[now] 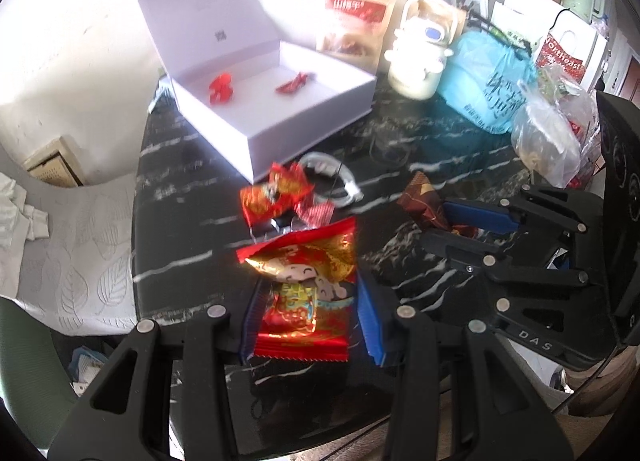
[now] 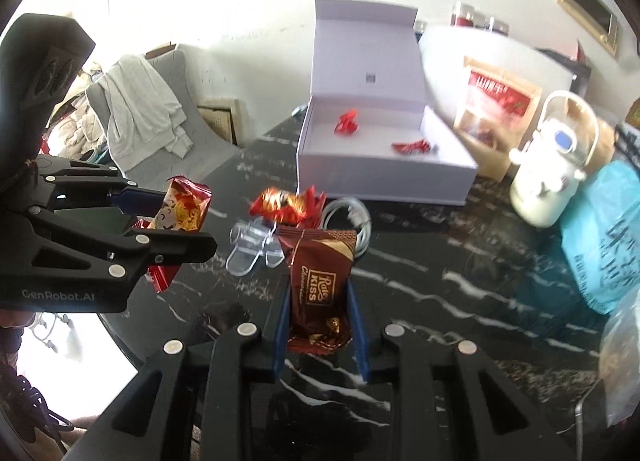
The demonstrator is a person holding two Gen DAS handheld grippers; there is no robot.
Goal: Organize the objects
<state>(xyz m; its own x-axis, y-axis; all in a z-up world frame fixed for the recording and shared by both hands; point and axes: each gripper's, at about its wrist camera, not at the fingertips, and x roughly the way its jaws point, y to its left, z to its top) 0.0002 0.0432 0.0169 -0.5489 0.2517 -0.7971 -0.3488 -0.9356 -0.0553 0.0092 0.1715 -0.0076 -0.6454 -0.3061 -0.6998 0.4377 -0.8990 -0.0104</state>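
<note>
My left gripper (image 1: 308,317) is shut on a red and gold snack packet (image 1: 304,285), held above the black marble table (image 1: 180,201). The right wrist view shows that gripper (image 2: 180,221) and packet (image 2: 184,209) at the left. My right gripper (image 2: 320,317) is shut on a brown chocolate packet (image 2: 320,285); it appears in the left wrist view (image 1: 448,221) gripping the same packet (image 1: 420,197). Beyond both stands an open white box (image 1: 280,117) holding two red candies (image 1: 220,87) (image 1: 294,83). More red candies (image 1: 276,189) lie on the table in front of the box.
A white cable (image 1: 336,177) and a clear plastic piece (image 2: 252,245) lie by the loose candies. A white kettle (image 1: 418,57), a blue bag (image 1: 488,77), a clear plastic bag (image 1: 552,133) and a snack pouch (image 1: 352,29) crowd the right. A cloth-draped chair (image 2: 140,117) stands left.
</note>
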